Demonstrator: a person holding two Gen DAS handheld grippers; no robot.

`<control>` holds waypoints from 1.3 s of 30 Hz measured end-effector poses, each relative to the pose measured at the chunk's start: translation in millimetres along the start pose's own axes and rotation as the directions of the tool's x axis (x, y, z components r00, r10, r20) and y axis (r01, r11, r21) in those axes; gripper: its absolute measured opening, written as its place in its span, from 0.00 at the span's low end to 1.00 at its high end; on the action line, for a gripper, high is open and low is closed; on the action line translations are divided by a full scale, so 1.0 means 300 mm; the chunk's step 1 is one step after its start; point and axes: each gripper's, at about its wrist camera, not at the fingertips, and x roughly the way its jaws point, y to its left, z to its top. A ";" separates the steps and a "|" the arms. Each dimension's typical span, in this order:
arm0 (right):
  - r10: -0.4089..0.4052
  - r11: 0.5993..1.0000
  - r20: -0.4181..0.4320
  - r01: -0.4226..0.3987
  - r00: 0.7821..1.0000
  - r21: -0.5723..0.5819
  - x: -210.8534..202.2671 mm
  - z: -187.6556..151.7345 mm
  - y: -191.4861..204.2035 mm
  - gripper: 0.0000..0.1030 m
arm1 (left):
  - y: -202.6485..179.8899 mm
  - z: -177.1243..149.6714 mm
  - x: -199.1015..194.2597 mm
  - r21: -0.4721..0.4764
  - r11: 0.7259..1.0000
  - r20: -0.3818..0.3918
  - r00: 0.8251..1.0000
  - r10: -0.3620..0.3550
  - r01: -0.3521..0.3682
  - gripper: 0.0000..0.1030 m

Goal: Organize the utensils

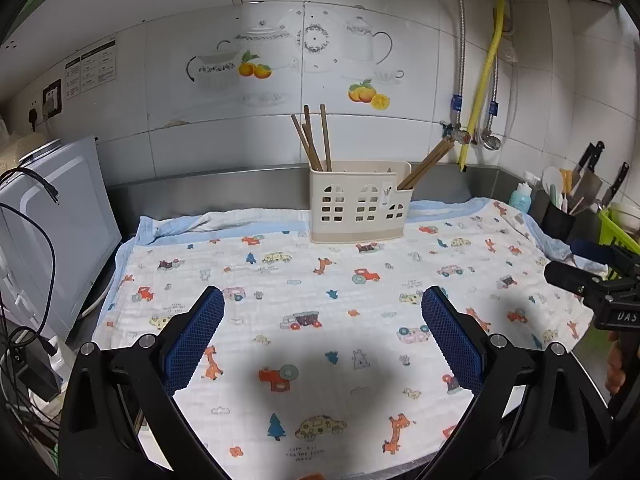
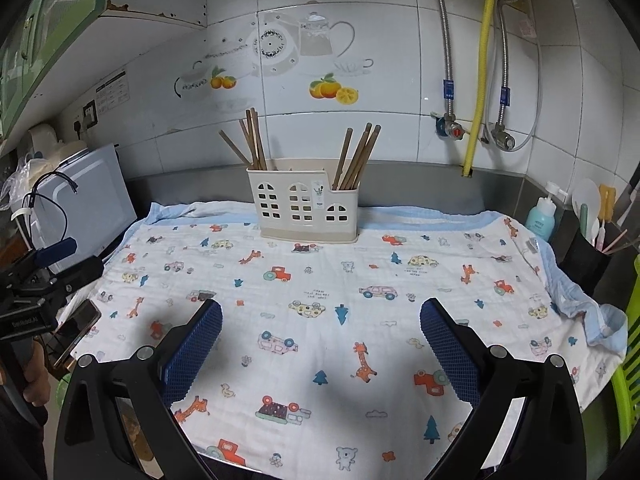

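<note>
A cream plastic utensil caddy [image 1: 358,204] [image 2: 304,204] stands at the back of a printed cloth, against the steel backsplash. Brown wooden chopsticks stick up from its left compartment [image 1: 314,140] [image 2: 250,140], and more lean out of its lower right compartment [image 1: 426,164] [image 2: 356,156]. My left gripper [image 1: 322,304] is open over the cloth's near half, with nothing between its blue pads. My right gripper [image 2: 320,316] is likewise open and empty. Each gripper shows at the edge of the other's view: the right gripper [image 1: 592,280] and the left gripper [image 2: 44,268].
The cartoon-print cloth [image 1: 320,280] [image 2: 320,272] covers the counter. A white appliance [image 1: 52,216] [image 2: 88,200] with cables stands at left. At right are a blue bottle [image 2: 541,216], a black holder with knives and utensils [image 1: 560,216], and a green basket [image 1: 620,232]. A phone [image 2: 78,330] lies at the left edge.
</note>
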 end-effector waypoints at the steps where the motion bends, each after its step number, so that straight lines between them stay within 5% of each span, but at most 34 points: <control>1: 0.000 1.000 0.002 0.000 1.000 0.000 -0.003 0.000 0.001 0.93 | 0.000 -0.001 -0.001 0.001 1.000 -0.001 1.000 0.000 0.000 0.95; 39: 0.004 1.000 0.000 -0.004 1.000 -0.020 -0.001 -0.005 0.037 0.93 | 0.004 -0.022 0.002 -0.007 1.000 -0.018 1.000 -0.003 0.003 0.95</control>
